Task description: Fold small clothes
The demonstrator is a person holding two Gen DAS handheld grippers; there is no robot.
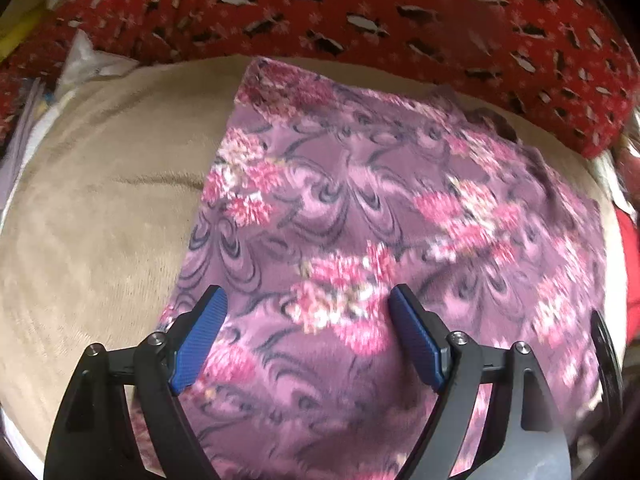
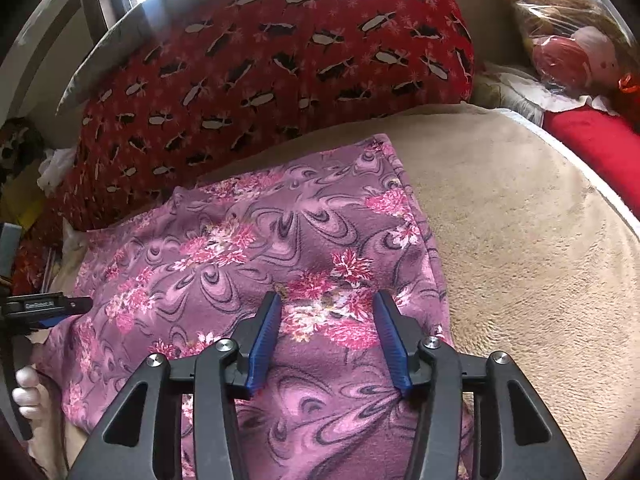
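Note:
A purple garment with pink flowers (image 1: 360, 208) lies spread flat on a beige blanket (image 1: 100, 208). It also shows in the right wrist view (image 2: 248, 248). My left gripper (image 1: 308, 300) is open and empty, its blue pads hovering over the garment's near left part. My right gripper (image 2: 326, 300) is open and empty, over the garment's near right part by its right edge. The left gripper (image 2: 44, 308) shows at the left edge of the right wrist view, beside the garment's left side.
A red patterned pillow (image 2: 280, 52) lies along the far edge behind the garment. The beige blanket (image 2: 520, 240) extends to the right. Plastic-wrapped items (image 2: 568, 40) and a red cloth (image 2: 596, 148) sit far right. Clutter lies far left (image 1: 80, 60).

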